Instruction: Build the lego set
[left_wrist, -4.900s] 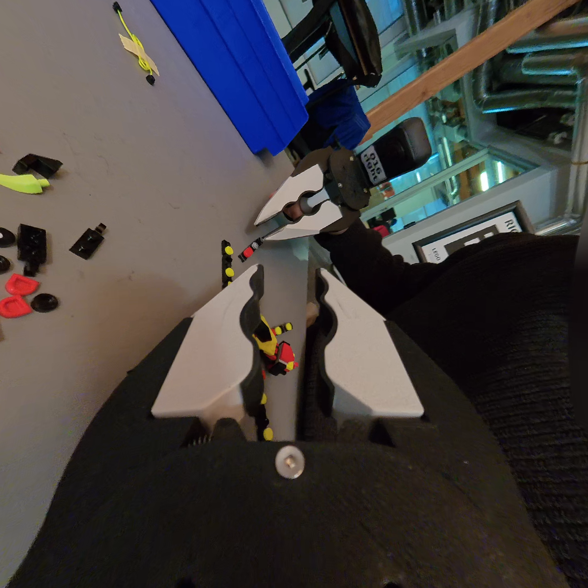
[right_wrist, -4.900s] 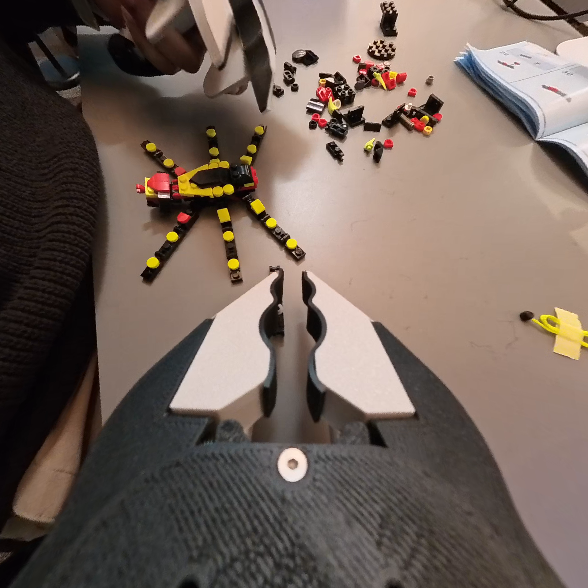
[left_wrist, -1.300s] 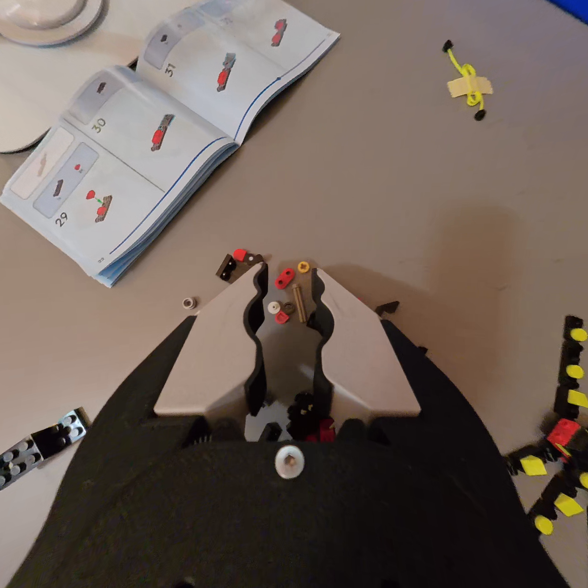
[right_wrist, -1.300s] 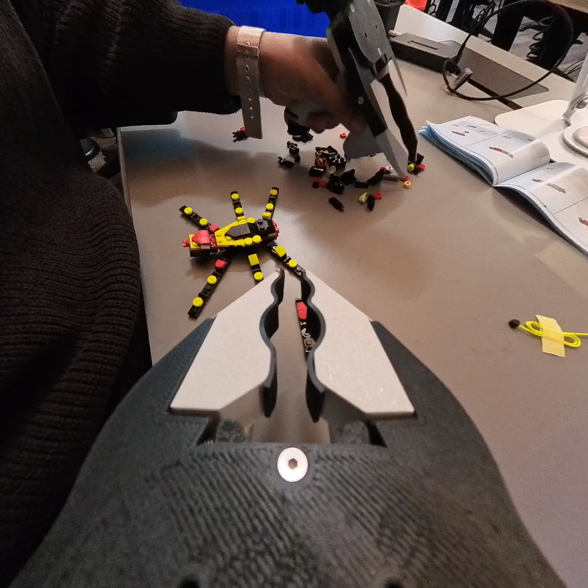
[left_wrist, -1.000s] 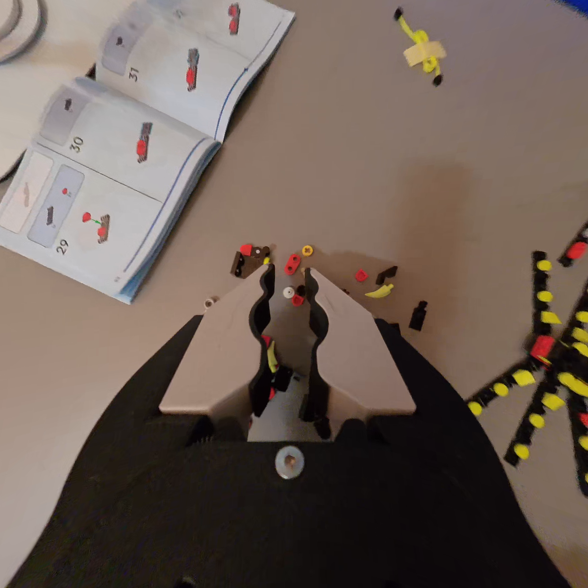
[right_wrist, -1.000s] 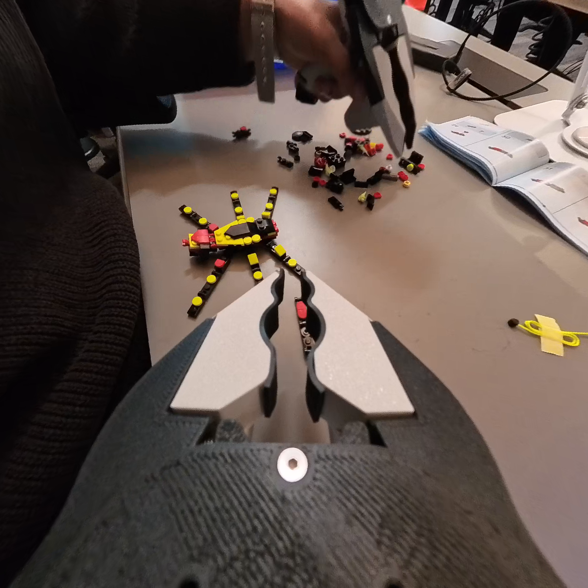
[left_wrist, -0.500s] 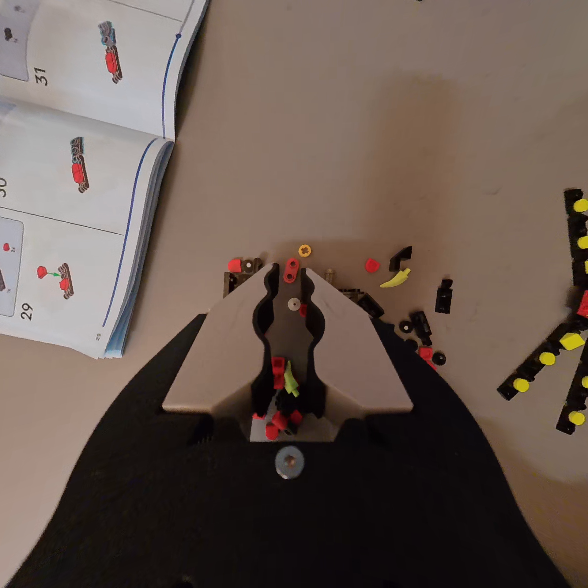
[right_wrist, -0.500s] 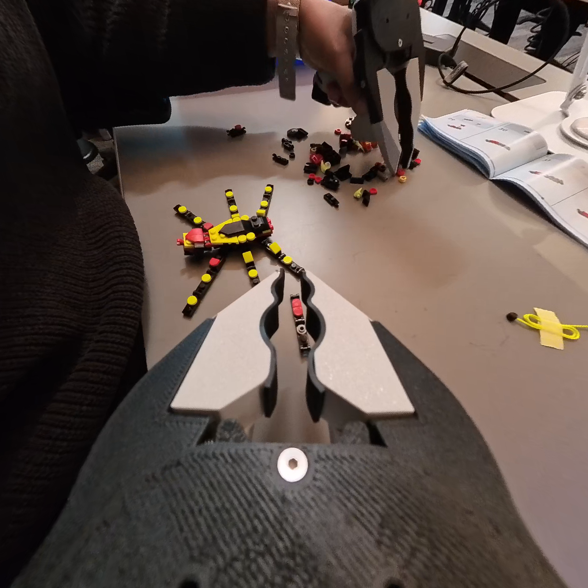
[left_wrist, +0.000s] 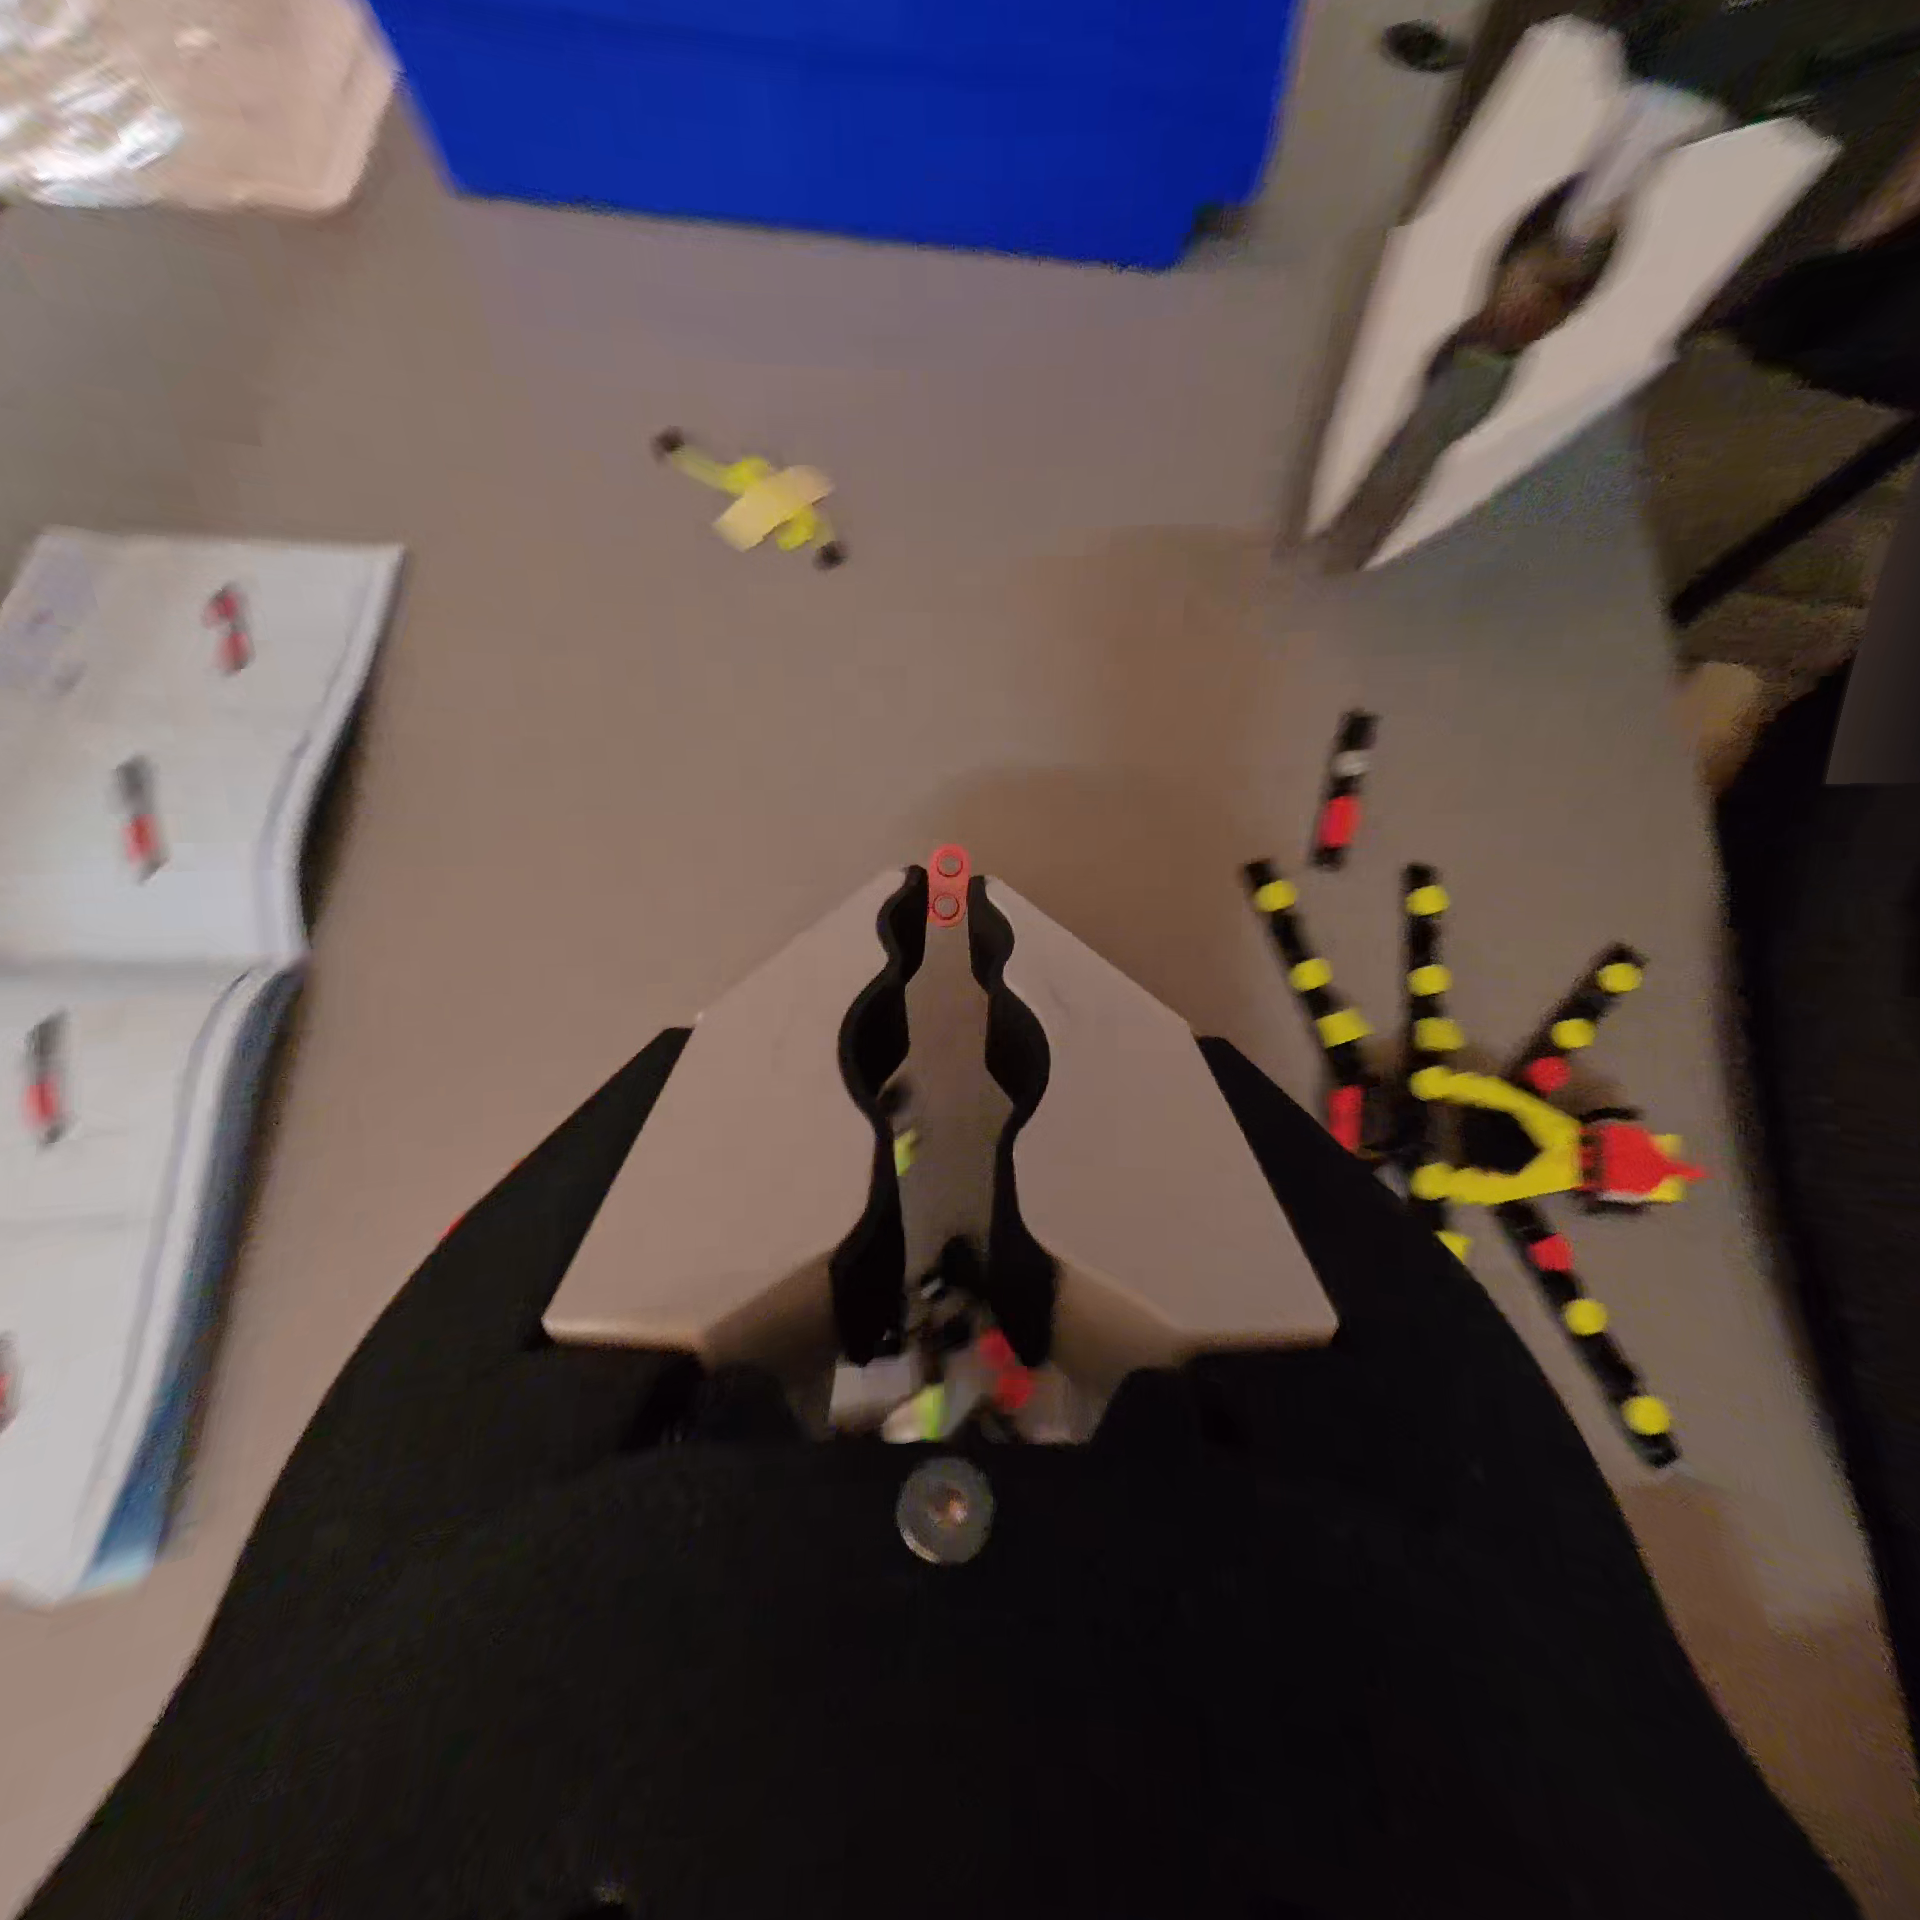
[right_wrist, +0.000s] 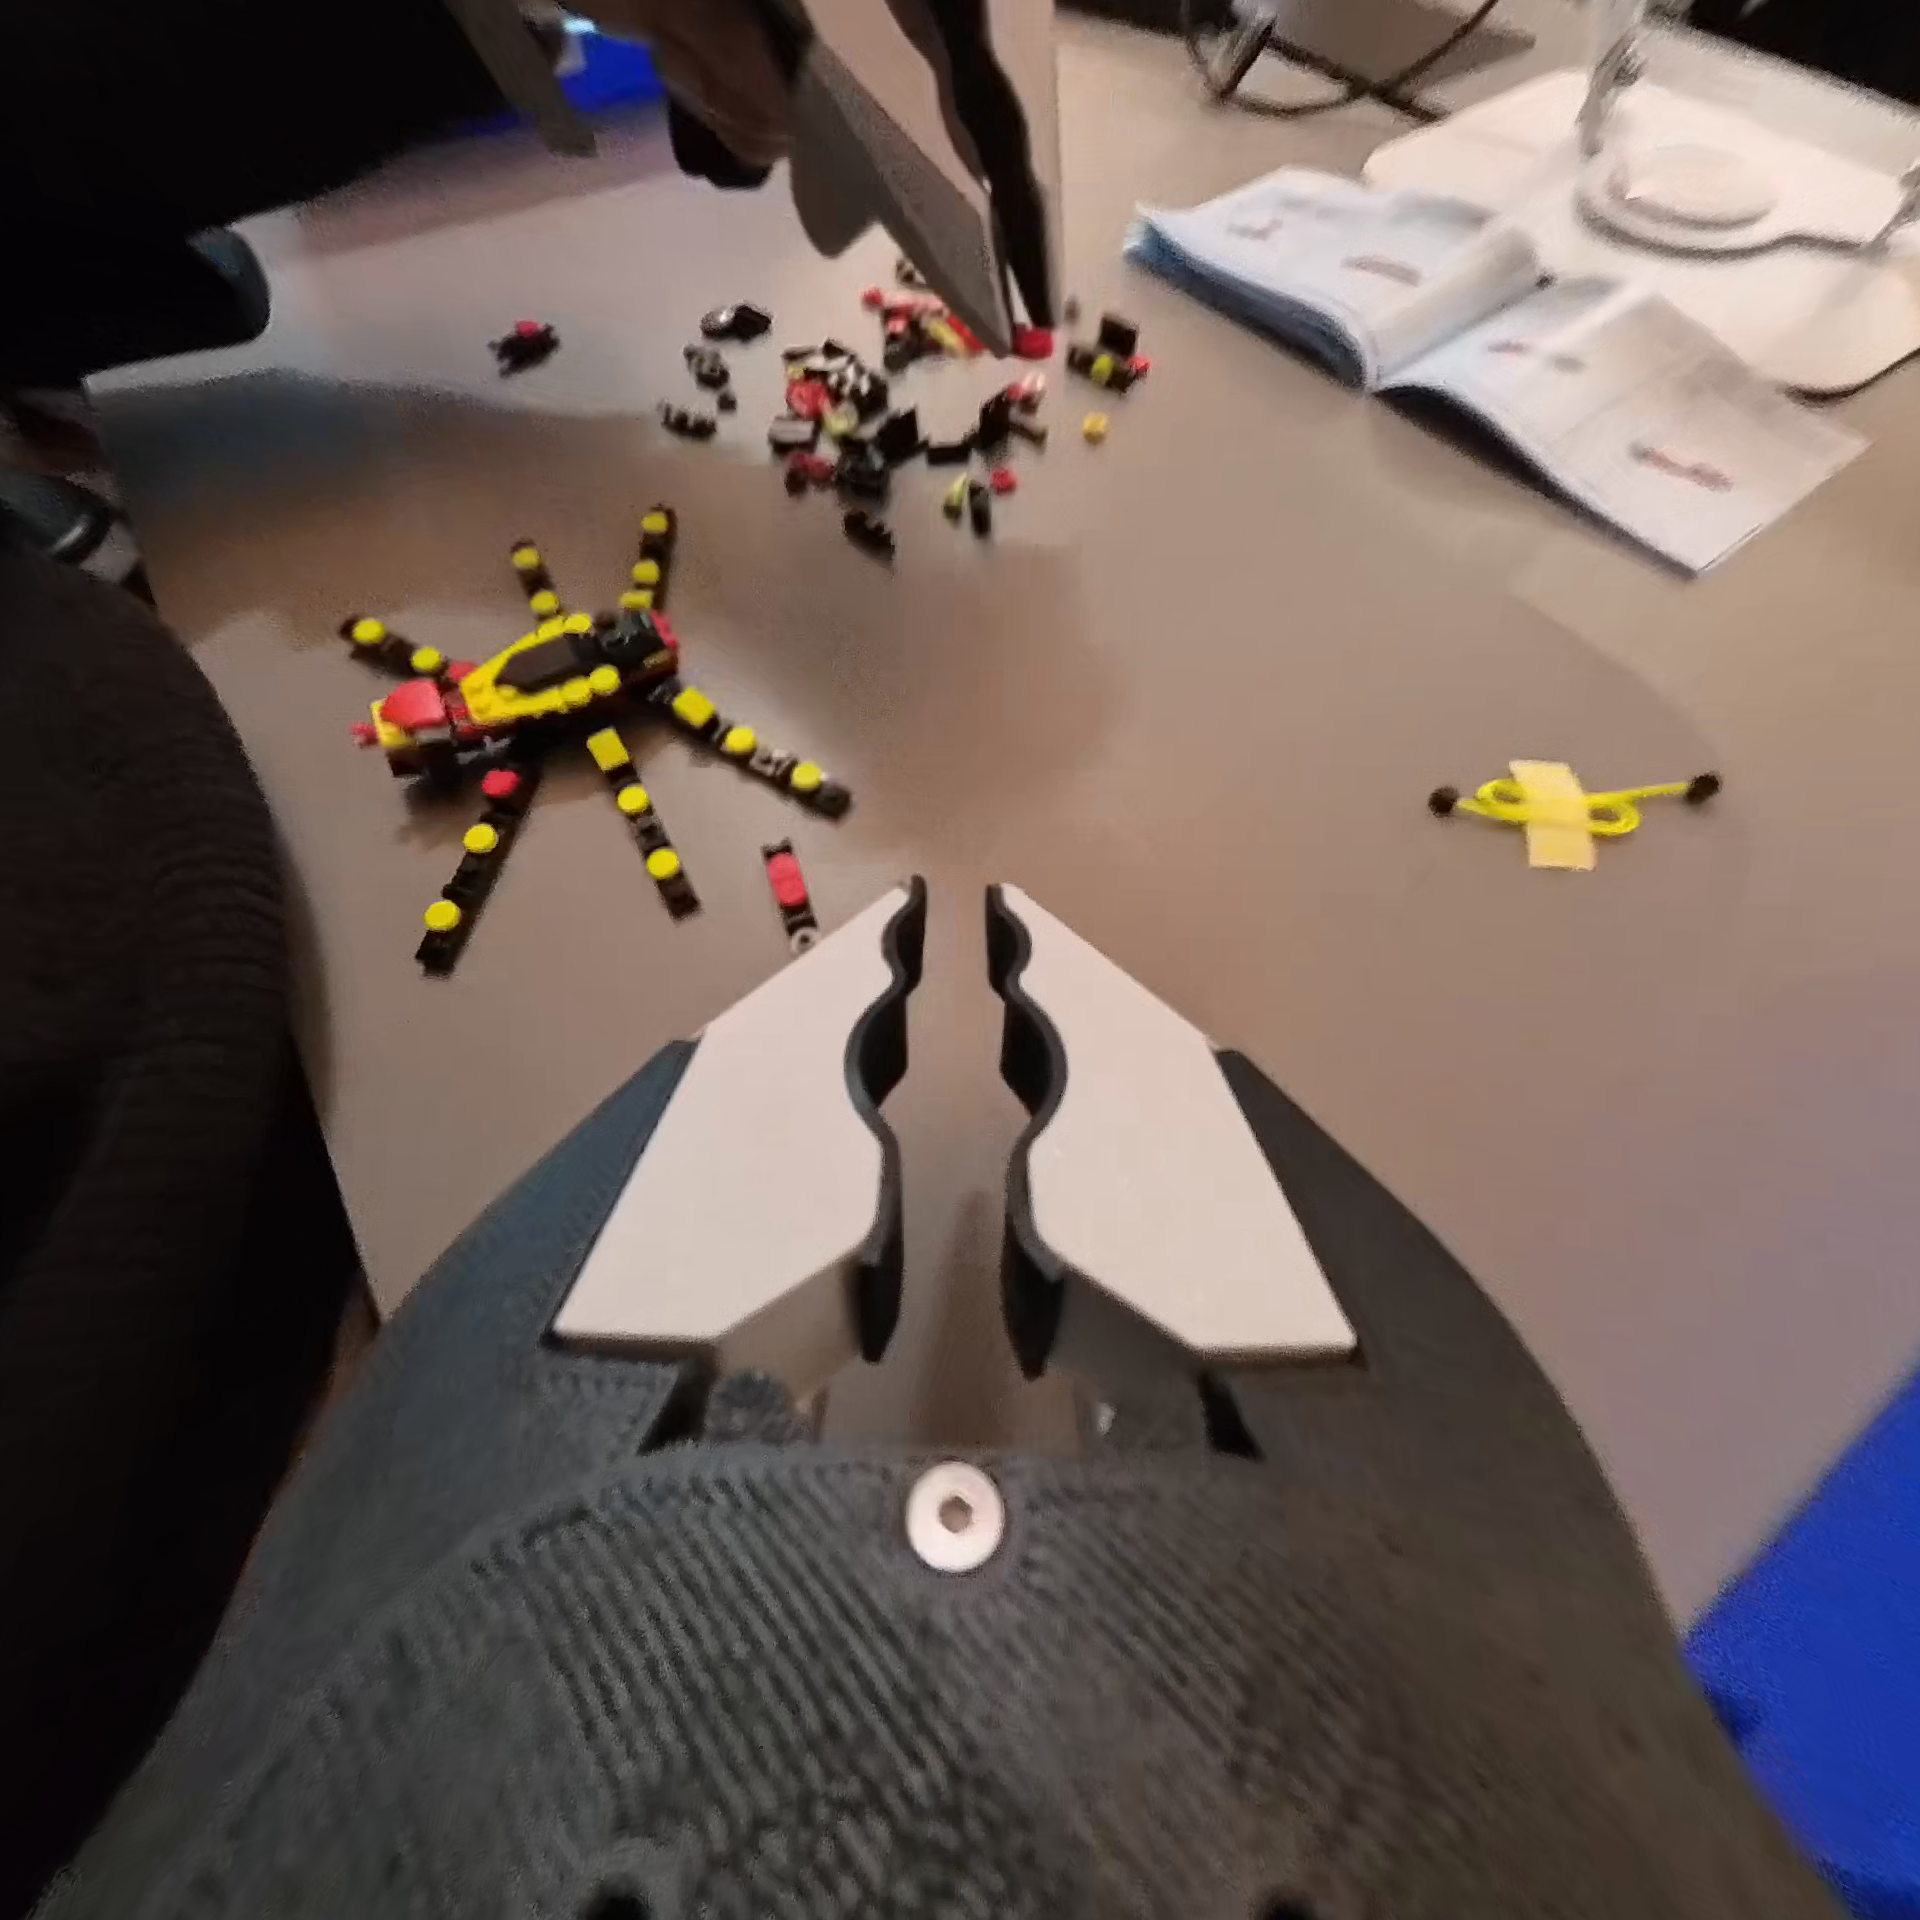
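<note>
left wrist view: red two-hole piece (left_wrist: 948, 885) lengthwise in left gripper (left_wrist: 947, 896) tips

Dim, warm indoor light falls on both views, which are smeared by motion blur. Wide-angle bending warps the edges, and a soft shadow darkens the table (left_wrist: 1039, 665) just ahead of the left gripper (left_wrist: 948, 881).

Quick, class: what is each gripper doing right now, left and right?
Left gripper: closed on a small red two-hole lego piece at its tips.
Right gripper: slightly open, holding nothing.
</note>
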